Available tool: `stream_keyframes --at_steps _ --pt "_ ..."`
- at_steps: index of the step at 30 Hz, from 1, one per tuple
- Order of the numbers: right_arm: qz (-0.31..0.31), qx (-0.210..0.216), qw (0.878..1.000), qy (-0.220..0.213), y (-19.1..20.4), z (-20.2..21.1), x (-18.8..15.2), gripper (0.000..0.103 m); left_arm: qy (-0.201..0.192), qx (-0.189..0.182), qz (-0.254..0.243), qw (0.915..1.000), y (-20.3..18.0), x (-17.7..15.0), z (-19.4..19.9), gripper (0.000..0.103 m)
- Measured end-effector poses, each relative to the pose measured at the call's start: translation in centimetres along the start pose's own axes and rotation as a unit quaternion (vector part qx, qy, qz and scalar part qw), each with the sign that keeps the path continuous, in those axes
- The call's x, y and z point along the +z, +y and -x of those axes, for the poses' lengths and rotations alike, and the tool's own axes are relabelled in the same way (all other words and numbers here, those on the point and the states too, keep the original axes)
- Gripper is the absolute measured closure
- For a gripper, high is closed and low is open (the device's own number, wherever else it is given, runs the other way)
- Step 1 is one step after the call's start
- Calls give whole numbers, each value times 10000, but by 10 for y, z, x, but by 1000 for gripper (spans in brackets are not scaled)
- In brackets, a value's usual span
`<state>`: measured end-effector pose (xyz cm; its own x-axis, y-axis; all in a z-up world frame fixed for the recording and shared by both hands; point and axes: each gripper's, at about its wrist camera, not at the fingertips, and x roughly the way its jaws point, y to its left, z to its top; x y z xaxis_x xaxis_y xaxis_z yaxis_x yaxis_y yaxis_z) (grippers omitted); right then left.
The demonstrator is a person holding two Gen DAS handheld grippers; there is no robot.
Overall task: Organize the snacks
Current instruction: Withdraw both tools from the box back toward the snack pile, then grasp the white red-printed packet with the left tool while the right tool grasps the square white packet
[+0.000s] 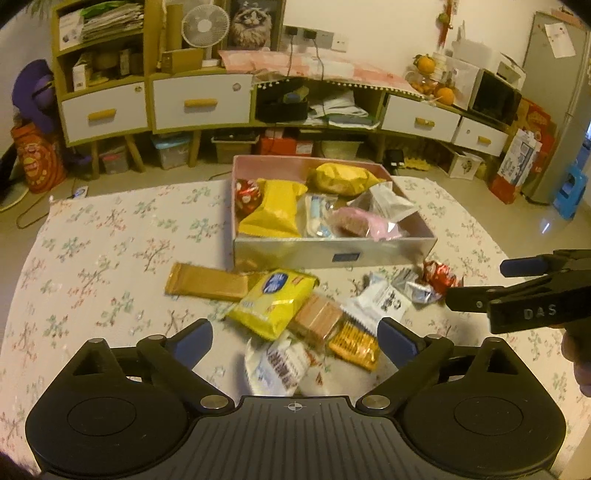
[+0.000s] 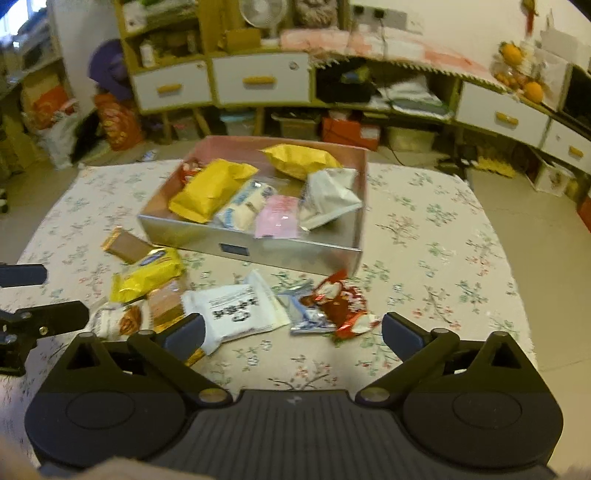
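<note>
A pink-lined box (image 1: 421, 248) (image 2: 258, 255) on the floral cloth holds several snack packs, among them two yellow bags. In front of it loose snacks lie in a heap: a brown bar (image 1: 207, 283) (image 2: 123, 248), a yellow pack (image 1: 275, 301) (image 2: 147, 274), a pink wafer pack (image 1: 317, 319), an orange cracker pack (image 1: 356, 343), white packs (image 1: 384, 302) (image 2: 234, 310) and a red wrapper (image 1: 439, 277) (image 2: 345, 302). My left gripper (image 1: 295, 338) is open above the heap, nothing between its pads. My right gripper (image 2: 291, 330) (image 1: 484, 282) is open over the white pack and red wrapper, holding nothing.
Behind the table stand low cabinets (image 1: 201, 105) with white drawers, shelves of clutter, a fan (image 1: 205, 26) and storage bins on the floor. A grey fridge (image 1: 554, 107) and a blue stool (image 1: 570, 195) stand at the right. A hand (image 1: 580, 354) shows at the right edge.
</note>
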<state>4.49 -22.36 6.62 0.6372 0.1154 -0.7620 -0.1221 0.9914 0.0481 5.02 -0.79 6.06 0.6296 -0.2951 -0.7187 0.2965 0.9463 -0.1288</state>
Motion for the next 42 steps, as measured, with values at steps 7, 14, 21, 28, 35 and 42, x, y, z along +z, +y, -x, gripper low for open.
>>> stream_keyframes --at_steps 7,14,21,28,35,42 --pt "637 319 9974 -128 15 -4 -24 0 19 119 -302 9995 5 -19 2 6" --pt "1034 584 9926 -244 25 -5 -37 0 -65 -47 -687 9976 14 -41 -4 6" --pt "904 903 9910 -395 26 -14 -39 1 -133 -307 -765 9965 18 -50 -19 6" --pt "1028 1212 9863 -447 29 -27 -33 9 -310 -667 -763 9944 19 -51 -28 6" --pt "824 1303 9876 -311 24 -47 -25 19 -344 -970 -701 9922 23 -45 -39 8" --pt "707 1170 9904 -202 20 -62 -22 18 -191 -1048 -727 9916 28 -47 -50 12"
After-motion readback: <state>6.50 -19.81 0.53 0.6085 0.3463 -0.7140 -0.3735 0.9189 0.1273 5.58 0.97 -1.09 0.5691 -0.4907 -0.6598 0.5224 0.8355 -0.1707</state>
